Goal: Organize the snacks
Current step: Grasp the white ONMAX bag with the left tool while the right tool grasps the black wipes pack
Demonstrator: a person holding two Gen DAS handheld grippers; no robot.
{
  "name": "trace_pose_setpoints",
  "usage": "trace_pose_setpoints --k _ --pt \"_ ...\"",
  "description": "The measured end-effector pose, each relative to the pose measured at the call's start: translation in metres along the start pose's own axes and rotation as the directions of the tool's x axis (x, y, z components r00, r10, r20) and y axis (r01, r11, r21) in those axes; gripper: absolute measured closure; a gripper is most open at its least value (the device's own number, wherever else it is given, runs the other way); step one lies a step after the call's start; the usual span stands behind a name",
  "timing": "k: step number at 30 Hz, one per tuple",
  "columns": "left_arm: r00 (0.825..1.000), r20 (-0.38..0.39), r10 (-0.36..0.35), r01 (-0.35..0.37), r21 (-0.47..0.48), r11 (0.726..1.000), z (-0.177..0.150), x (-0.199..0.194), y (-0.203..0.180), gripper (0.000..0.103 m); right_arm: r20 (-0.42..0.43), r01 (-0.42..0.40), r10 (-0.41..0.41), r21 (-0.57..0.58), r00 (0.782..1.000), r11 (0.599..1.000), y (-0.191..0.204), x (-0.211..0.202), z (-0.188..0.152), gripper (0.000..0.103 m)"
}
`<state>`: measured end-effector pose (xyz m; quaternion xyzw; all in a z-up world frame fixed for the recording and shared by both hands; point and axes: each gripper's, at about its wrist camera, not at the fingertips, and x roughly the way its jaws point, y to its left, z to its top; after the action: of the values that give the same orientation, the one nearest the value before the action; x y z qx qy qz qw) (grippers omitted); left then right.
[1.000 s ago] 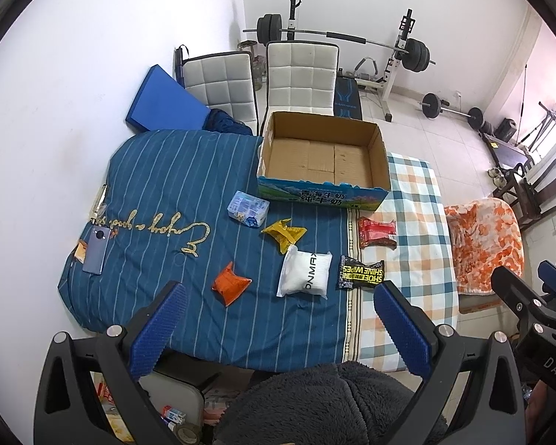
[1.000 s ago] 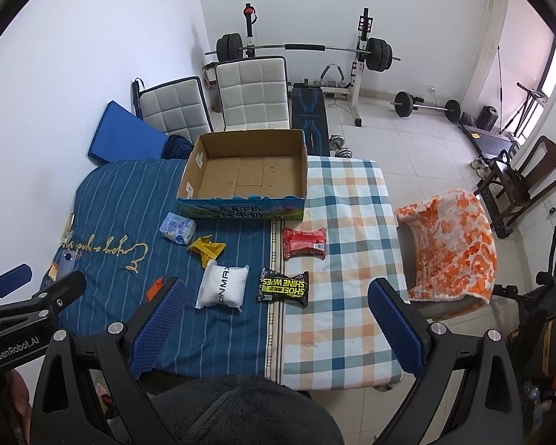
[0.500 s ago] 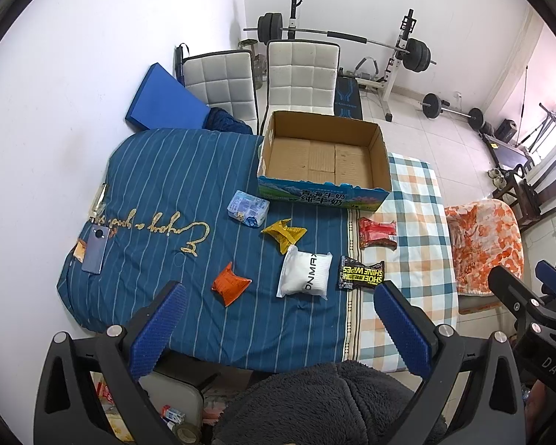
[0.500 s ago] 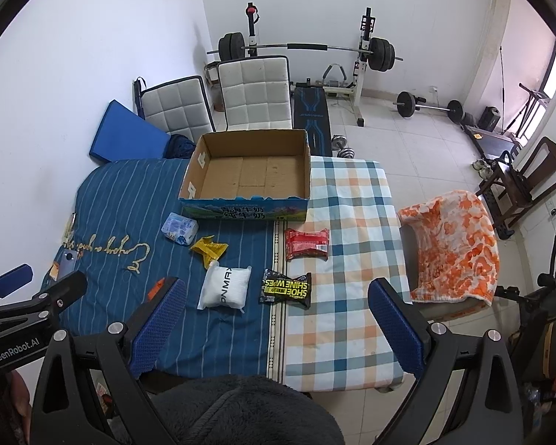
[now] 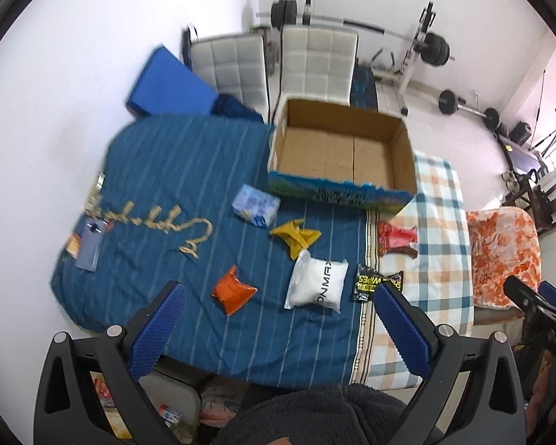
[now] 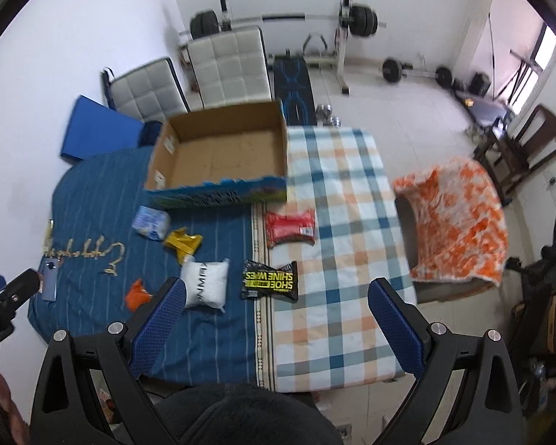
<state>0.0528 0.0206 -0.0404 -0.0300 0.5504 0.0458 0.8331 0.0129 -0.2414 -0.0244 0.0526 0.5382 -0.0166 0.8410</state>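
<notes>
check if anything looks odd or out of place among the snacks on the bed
The black packet is printed "SHOE SHINE WIPES", so it is not a snack. The cardboard box is empty; every packet lies outside it.

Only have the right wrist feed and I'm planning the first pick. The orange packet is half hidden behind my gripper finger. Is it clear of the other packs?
Observer: Yes. In the left wrist view the orange packet shows whole. It lies alone on the blue cover, with a gap between it and the white pack.
Operator: Left gripper state? I only see its edge.
Observer: The left gripper is open, with nothing between its fingers. It is held above the near edge of the bed.
</notes>
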Motion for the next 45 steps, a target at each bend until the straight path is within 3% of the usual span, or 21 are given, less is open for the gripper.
trace_pose_setpoints --k 5,9,12,15,18,21,23,27,29,32,35,37,39,45 --pt "0.990 -0.141 -0.005 0.007 0.012 1.000 0.007 0.082 -0.006 0.000 -0.166 0.022 -0.019 0.016 0.986 1.000 -0.018 0.102 0.012 0.003" --pt "0.970 -0.242 -0.007 0.017 0.037 0.999 0.009 0.162 -0.022 0.000 -0.296 0.022 -0.010 0.038 0.955 0.999 -0.024 0.198 0.011 0.003" --pt "0.942 -0.336 -0.008 0.029 0.059 0.998 0.006 0.229 -0.040 0.000 -0.365 0.026 -0.005 0.053 0.931 0.998 -0.024 0.260 0.003 0.003" --pt "0.910 -0.415 0.023 0.019 0.097 0.995 -0.001 0.284 -0.057 0.000 -0.451 0.033 0.003 0.072 0.893 0.997 -0.020 0.316 -0.009 0.003" --pt "0.876 -0.482 0.014 0.044 0.109 0.993 -0.013 0.325 -0.067 0.000 -0.514 0.038 0.010 0.082 0.858 0.996 -0.015 0.354 -0.024 0.003" --pt "0.858 -0.513 0.022 0.044 0.116 0.992 -0.024 0.350 -0.074 0.000 -0.551 0.065 -0.003 0.093 0.834 0.994 -0.015 0.381 -0.035 0.003" --pt "0.841 -0.541 0.008 0.060 0.107 0.992 -0.031 0.363 -0.077 0.000 -0.573 0.053 0.030 0.127 0.819 0.990 -0.015 0.395 -0.041 0.003" --pt "0.824 -0.563 -0.059 0.093 0.031 0.995 -0.036 0.379 -0.077 0.000 -0.601 0.063 0.053 0.171 0.797 0.983 -0.017 0.420 -0.050 0.003" --pt "0.822 -0.566 -0.072 0.101 0.020 0.995 -0.037 0.384 -0.078 0.000 -0.616 0.066 0.072 0.198 0.784 0.978 -0.020 0.430 -0.055 0.003" --pt "0.814 -0.571 -0.110 0.123 -0.017 0.992 -0.040 0.391 -0.075 0.000 -0.608 0.090 0.047 0.192 0.792 0.977 -0.020 0.433 -0.057 0.003" --pt "0.817 -0.562 -0.130 0.138 -0.030 0.990 -0.047 0.396 -0.073 0.003 -0.600 0.109 0.021 0.179 0.799 0.978 -0.016 0.430 -0.058 0.006" --pt "0.826 -0.552 -0.114 0.135 -0.004 0.991 -0.053 0.396 -0.077 0.007 -0.584 0.117 -0.007 0.152 0.812 0.981 -0.010 0.426 -0.059 0.012" --pt "0.837 -0.539 -0.094 0.127 0.023 0.992 -0.058 0.395 -0.087 0.012 -0.573 0.102 -0.023 0.106 0.819 0.989 -0.003 0.420 -0.059 0.033" --pt "0.854 -0.513 -0.083 0.122 0.043 0.992 -0.060 0.376 -0.097 0.025 -0.585 0.076 0.002 0.109 0.811 0.991 -0.010 0.412 -0.065 0.043"
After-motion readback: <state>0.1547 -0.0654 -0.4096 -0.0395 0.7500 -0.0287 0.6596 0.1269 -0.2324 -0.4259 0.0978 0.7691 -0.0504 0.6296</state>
